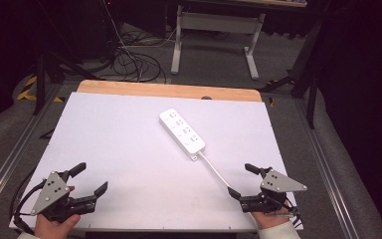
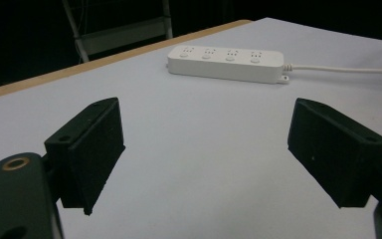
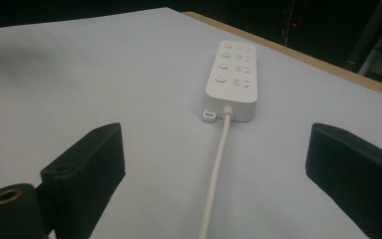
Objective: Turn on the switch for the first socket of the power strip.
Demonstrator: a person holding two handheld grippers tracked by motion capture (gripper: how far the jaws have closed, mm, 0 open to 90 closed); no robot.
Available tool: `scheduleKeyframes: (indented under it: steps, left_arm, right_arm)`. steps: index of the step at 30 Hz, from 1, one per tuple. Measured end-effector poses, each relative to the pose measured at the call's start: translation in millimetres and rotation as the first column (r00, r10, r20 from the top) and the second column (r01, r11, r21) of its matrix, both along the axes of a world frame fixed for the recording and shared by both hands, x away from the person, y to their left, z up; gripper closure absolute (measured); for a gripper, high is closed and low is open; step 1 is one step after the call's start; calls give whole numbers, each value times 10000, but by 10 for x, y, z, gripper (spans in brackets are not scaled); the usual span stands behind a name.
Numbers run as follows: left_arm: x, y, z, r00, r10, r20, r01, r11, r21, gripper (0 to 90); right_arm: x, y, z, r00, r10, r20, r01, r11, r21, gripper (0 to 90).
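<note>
- My left claw sits at the near left corner of the counter, jaws spread wide with only bare white surface between them; it has hold of nothing
- My right claw sits at the near right corner, jaws just as wide apart and gripping nothing
- The white power strip lies flat around the middle of the counter, angled so its far end points up-left and its cabled end points down-right toward my right hand
- It is well apart from my left claw: in the left gripper view the power strip lies crosswise far ahead, beyond the gap between the jaws and a little to the right
- Its white cable runs from the strip's near end toward my right claw, ending near the inner jaw in the high view
- In the right gripper view the cable runs straight down between my two jaws, touching neither, with the strip ahead at its far end
- A strip of bare wood edges the counter's far side
</note>
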State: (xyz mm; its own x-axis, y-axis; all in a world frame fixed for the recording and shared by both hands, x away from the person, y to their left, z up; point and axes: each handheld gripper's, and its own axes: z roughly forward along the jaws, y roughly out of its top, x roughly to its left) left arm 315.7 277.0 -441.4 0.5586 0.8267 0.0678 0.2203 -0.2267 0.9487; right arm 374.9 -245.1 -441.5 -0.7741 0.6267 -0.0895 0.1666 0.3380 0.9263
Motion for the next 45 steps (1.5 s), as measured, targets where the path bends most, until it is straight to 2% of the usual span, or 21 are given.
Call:
scheduleKeyframes:
  steps: [22,31,34,41,45]
  left_arm:
    - [-12,-4,7,9999,66,135,-67,9999,114,152]
    - [-15,-7,7,9999,109,124,-110,9999,67,151]
    - [-15,-6,6,9999,97,116,-98,9999,89,151]
    - [-12,-5,3,9999,62,81,-63,9999,97,150]
    - [-14,-6,3,9999,54,103,-55,9999,114,149]
  right_arm:
    - [6,14,10,10000,-29,-66,29,10000,-39,107]
    - [54,45,123,9998,142,-130,-143,9999,-62,121]
    - [93,84,165,9994,182,-302,-181,9998,10,74]
    - [197,167,226,9979,260,-589,-260,9997,17,33]
    - [233,218,293,9985,337,-438,-340,9994,-58,31]
